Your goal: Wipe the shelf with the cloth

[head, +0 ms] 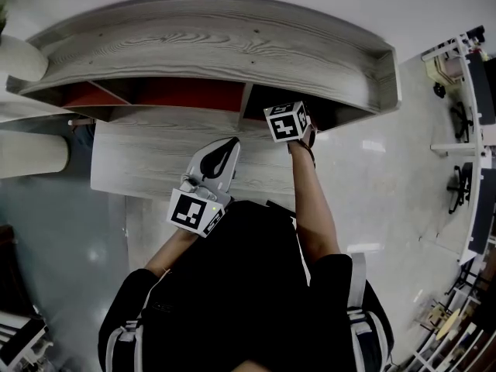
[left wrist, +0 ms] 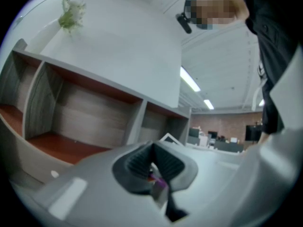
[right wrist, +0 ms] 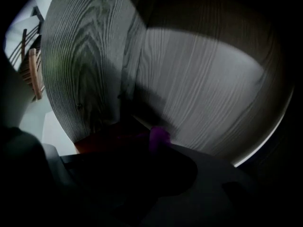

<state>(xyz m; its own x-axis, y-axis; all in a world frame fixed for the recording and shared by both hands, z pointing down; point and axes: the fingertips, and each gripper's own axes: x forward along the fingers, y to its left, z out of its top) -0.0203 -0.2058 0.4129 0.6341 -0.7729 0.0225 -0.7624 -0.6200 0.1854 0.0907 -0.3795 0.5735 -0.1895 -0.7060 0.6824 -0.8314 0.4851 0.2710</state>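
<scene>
Reaching the right tool (right wrist: 157,140) into the dark end bay of the grey wood-grain shelf (head: 232,45), seemingly mid-wipe | grip unreadable in shadow; cloth unseen, probably under it | left tool (head: 225,152) clenched, empty, over pale wooden bench (head: 132,161) | next: sweep sideways; side wall close left of tool, back panel just ahead.

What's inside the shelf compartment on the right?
The right gripper, reaching over a reddish floor between wood-grain walls. Something purple shows at its tip; darkness hides what it is.
</scene>
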